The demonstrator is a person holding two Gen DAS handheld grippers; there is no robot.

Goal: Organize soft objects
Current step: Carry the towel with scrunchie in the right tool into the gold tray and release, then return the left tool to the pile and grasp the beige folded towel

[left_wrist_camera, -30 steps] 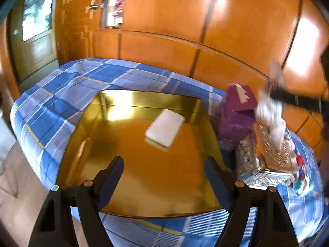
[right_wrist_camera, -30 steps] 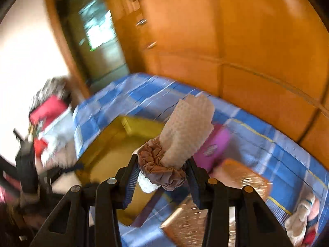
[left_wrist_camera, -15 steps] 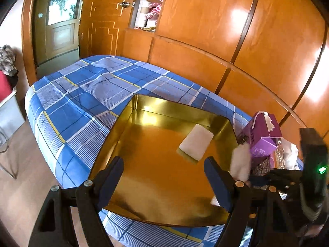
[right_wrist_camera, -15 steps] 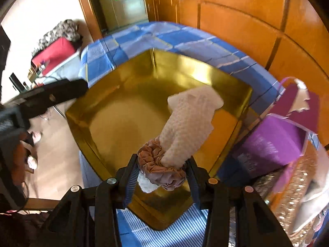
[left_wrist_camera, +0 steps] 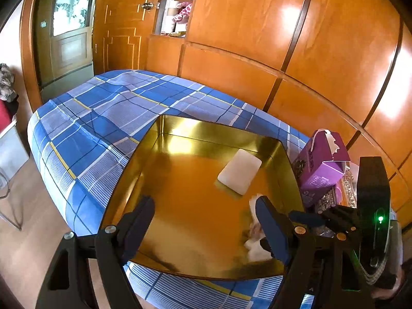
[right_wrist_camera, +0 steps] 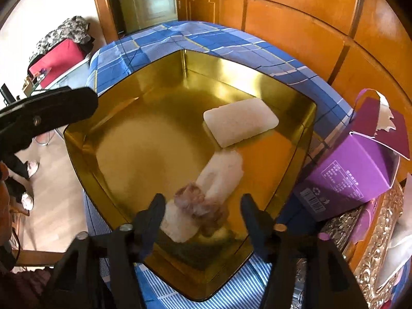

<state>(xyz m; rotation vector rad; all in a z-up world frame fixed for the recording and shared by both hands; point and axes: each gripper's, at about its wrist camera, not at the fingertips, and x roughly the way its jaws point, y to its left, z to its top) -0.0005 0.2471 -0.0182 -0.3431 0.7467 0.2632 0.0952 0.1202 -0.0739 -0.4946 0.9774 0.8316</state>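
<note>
Released a moment ago, the rolled cloth now lies in the gold tray at 7 o'clock of the white pad; right gripper and left gripper both gape apart, one item stowed.

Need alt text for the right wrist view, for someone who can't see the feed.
The right gripper hangs with its jaws open over a gold tray, and a rolled white cloth banded by a brownish scrunchie lies between them in the tray. A flat white pad lies farther back; a purple box stands right of the tray on the blue plaid cloth.
</note>
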